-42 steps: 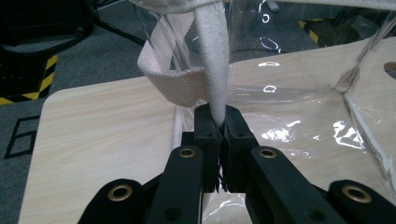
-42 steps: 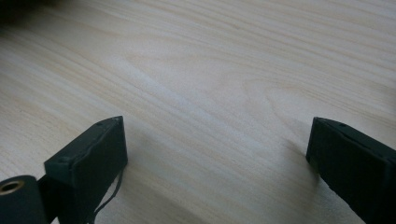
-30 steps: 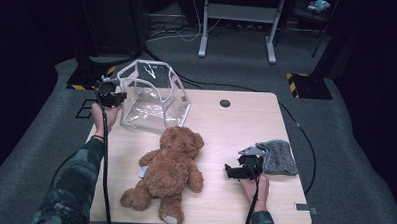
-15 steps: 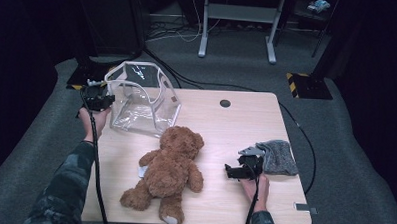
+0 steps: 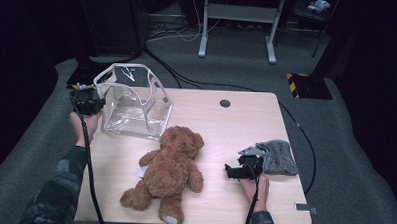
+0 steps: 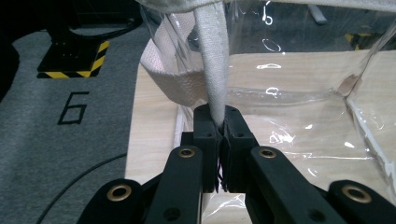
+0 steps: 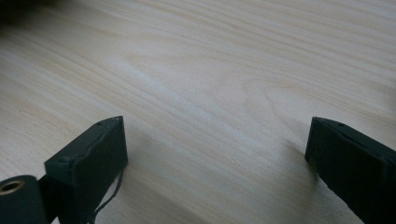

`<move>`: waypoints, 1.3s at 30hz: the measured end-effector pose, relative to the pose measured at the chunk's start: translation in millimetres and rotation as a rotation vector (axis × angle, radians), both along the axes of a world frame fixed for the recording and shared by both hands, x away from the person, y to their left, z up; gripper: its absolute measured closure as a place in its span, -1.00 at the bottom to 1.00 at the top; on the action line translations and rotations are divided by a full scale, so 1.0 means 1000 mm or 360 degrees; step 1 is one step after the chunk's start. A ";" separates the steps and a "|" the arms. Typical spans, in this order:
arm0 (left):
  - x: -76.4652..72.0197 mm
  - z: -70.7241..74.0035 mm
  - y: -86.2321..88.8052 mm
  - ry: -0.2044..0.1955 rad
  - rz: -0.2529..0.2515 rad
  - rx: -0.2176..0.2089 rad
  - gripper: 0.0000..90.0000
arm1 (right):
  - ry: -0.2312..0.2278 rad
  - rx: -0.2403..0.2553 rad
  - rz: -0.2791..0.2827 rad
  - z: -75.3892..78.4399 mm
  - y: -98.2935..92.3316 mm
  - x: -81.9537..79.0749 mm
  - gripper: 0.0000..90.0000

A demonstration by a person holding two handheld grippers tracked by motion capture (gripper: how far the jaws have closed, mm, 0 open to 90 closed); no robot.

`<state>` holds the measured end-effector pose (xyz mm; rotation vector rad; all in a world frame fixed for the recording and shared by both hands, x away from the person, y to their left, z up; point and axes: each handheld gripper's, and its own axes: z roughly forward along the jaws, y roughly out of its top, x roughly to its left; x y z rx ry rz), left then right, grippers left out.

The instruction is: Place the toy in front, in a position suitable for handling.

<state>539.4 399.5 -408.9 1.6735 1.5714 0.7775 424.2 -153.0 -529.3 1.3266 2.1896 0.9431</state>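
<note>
While the table (image 5: pixel 221 123) carries everything here, the work in hand centres on the clear plastic bag (image 5: pixel 136 107) standing at about 10 o'clock on it, close to the left edge. It looks light and floppy: thin transparent walls that hold a loose box shape and would likely crumple under a pinch on the film itself. The film also looks slick, so the woven parts are the better hold.

The teddy bear (image 5: pixel 167 173) lies on its back at about 6 o'clock, just beside the bag's near corner and apart from it. It is soft and bulky, and would probably need the bag mouth held wide.

At about 4 o'clock a grey cloth (image 5: pixel 279 156) lies flat by the right edge.

The left gripper (image 5: pixel 87 100) sits at the bag's left side, its jaws clamped together on the white strap handle (image 6: pixel 212 70). In the left gripper view the webbing rises straight from between the pads, with a 2nd band (image 6: pixel 175 81) stitched along the bag's side beside it. The webbing looks stiff enough to take a pull without slipping.

The right gripper (image 5: pixel 233 171) rests by the cloth with its jaws spread wide over bare wood, holding nothing.
</note>
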 end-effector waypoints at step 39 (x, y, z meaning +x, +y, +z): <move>-0.012 0.084 -0.115 -0.0012 -0.0567 0.0148 -0.58 | -0.0003 -0.0001 0.0006 0.000 0.000 0.000 -0.89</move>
